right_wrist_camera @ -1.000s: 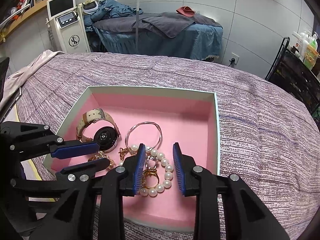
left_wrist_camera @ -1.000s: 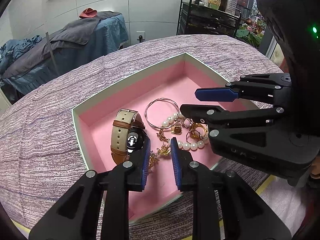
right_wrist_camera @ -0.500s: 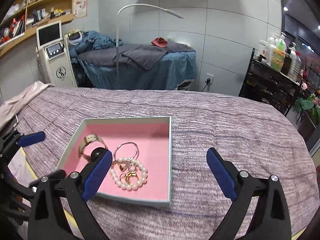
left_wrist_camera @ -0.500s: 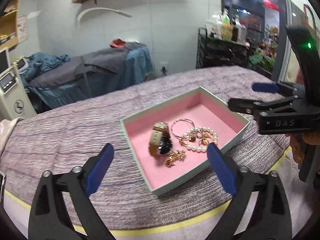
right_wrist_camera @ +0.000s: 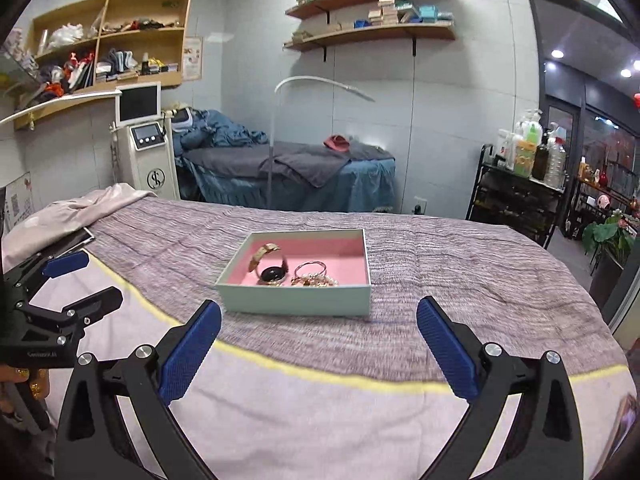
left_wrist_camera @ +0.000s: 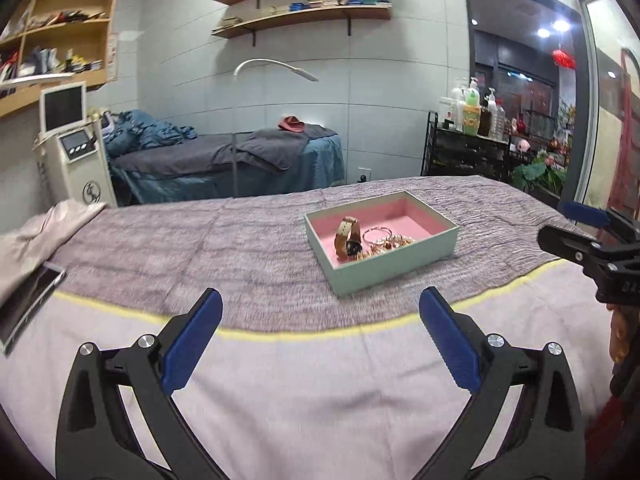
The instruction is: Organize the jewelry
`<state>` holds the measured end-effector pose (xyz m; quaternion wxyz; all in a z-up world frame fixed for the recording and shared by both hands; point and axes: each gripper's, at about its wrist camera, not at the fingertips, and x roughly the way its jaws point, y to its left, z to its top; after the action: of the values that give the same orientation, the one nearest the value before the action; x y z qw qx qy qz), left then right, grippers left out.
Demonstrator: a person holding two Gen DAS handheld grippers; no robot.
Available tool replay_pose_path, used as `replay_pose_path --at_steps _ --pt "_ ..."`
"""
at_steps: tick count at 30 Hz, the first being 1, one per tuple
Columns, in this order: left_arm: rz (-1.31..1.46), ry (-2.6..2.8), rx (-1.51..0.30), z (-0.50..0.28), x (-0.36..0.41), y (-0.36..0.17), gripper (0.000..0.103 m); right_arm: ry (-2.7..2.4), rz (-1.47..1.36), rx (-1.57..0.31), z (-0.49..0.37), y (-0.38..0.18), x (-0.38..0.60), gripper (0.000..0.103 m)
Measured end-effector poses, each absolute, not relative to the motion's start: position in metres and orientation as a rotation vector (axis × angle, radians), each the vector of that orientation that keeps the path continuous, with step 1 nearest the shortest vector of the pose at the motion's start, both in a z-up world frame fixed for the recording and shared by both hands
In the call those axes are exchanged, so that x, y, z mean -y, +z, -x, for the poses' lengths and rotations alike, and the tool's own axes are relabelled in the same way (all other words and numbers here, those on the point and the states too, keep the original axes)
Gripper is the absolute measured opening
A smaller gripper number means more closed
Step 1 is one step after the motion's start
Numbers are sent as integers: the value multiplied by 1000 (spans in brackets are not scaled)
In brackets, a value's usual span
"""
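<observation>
1. Watch [left_wrist_camera: 347, 237], ahead and right of our left gripper [left_wrist_camera: 320, 334] in the box [left_wrist_camera: 394, 262]: stiff; we'd pinch its strap.
2. Pearls [right_wrist_camera: 320, 279], ahead of our right gripper [right_wrist_camera: 319, 342]: light, slippery, fragile.
3. Both grippers gape wide, holding nothing; the right's jaws have just been opening.

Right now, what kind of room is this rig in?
Probably a beauty or spa treatment room. A treatment bed with blue covers stands by the wall, a white screen-topped machine beside it, and a black cart of bottles near the door.
</observation>
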<state>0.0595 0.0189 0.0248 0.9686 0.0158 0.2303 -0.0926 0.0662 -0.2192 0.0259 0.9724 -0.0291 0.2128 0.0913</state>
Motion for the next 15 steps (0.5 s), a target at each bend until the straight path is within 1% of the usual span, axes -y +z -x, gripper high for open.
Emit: replay_pose_path --at_steps 3,7,11,15 --pt "3 -154 -483 -27 -23 21 97 163 67 -398 -27 24 219 96" --pt "-12 -110 -451 14 -23 16 97 99 132 -346 17 22 215 96" --pt "13 -78 -378 53 -28 19 97 95 110 -313 46 24 217 96" --pt "18 -69 -356 72 -31 22 97 85 110 -286 64 28 218 96"
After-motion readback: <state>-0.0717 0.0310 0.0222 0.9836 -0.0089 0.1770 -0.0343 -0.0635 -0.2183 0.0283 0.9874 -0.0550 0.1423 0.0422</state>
